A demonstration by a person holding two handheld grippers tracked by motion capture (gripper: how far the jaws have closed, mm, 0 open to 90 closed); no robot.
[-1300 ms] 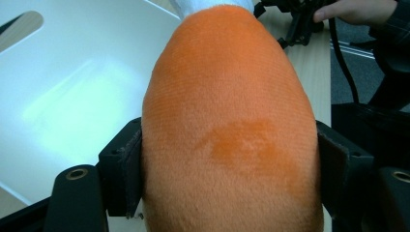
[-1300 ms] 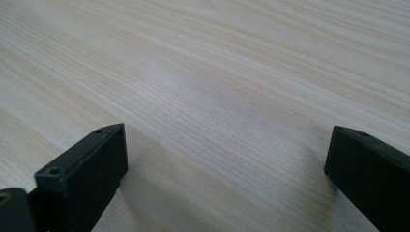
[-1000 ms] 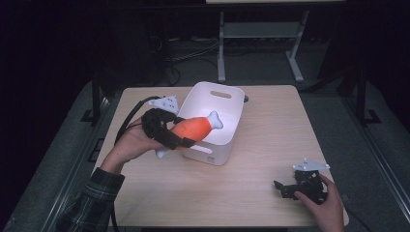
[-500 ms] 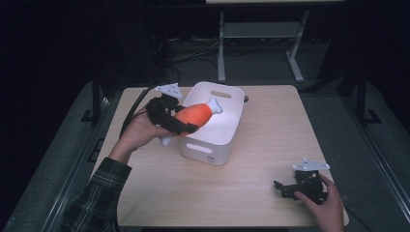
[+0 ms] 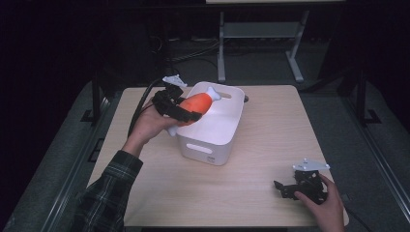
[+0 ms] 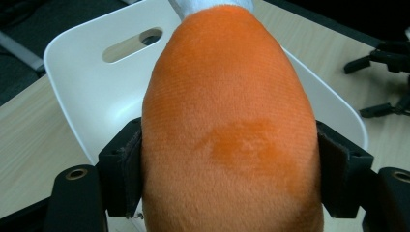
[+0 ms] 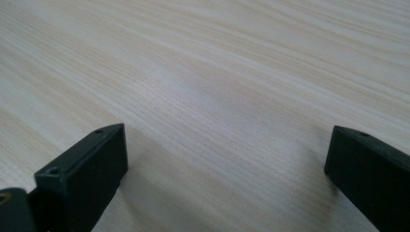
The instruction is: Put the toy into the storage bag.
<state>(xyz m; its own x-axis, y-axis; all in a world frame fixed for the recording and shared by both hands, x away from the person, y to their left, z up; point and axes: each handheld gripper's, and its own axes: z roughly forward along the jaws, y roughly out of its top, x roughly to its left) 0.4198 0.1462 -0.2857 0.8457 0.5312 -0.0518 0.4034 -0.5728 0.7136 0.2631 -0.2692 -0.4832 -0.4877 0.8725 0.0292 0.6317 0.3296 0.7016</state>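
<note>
Two grippers, left gripper (image 5: 186, 110) clamping orange plush (image 5: 197, 103) over bin rim (image 5: 191, 135), right gripper (image 5: 285, 188) jaws wide

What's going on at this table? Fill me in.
A person holds a gripper in each hand. The left gripper is shut on an orange plush toy with a white tip, held over the near-left rim of a white plastic bin on the wooden table. The right gripper rests open and empty near the table's front right corner.
</note>
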